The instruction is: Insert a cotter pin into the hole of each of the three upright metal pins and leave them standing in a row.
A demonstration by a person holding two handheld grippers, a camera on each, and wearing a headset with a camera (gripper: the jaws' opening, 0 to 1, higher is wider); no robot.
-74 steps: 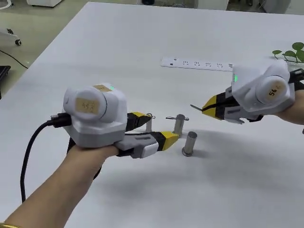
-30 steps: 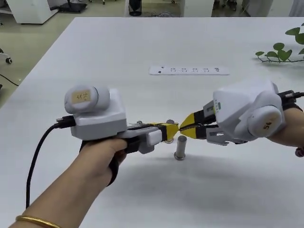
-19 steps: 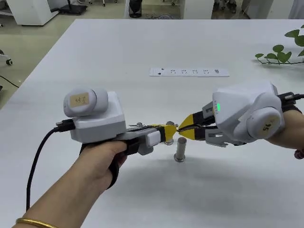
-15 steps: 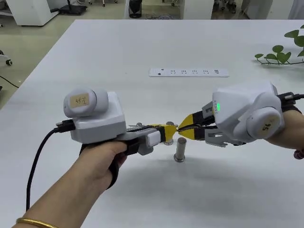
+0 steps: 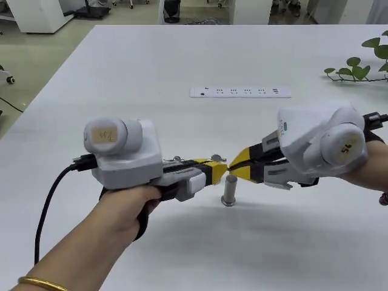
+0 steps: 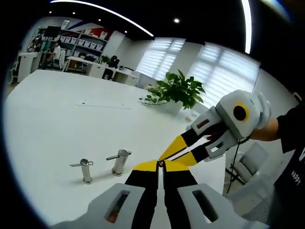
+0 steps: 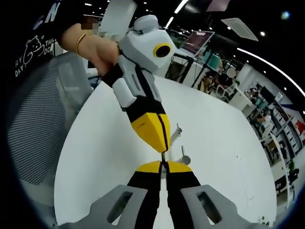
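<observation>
Your left gripper (image 5: 221,167) and right gripper (image 5: 234,171) meet tip to tip just above the table (image 5: 182,73), their yellow tips almost touching. In the right gripper view your right jaws are pressed together on a thin cotter pin (image 7: 163,157), which sticks out ahead of them and reaches the tips of the left gripper. Your left jaws are closed too, with just a hairline slit between them in the left gripper view. I cannot tell whether they pinch the far end of the cotter pin or merely touch it. A bare pin (image 5: 229,191) stands upright on the table just beside the meeting tips, on your side of them and apart from both grippers. In the left gripper view two more stand upright to the left of your jaws, an inner pin (image 6: 120,162) and an outer pin (image 6: 86,171), near each other but apart, each with a cotter lying crosswise through it near the top. In the head view these two sit beyond your left gripper, which covers most of them. Farther back on the table lies a power strip (image 5: 239,92), and a plant (image 5: 364,60) trails along the right edge
</observation>
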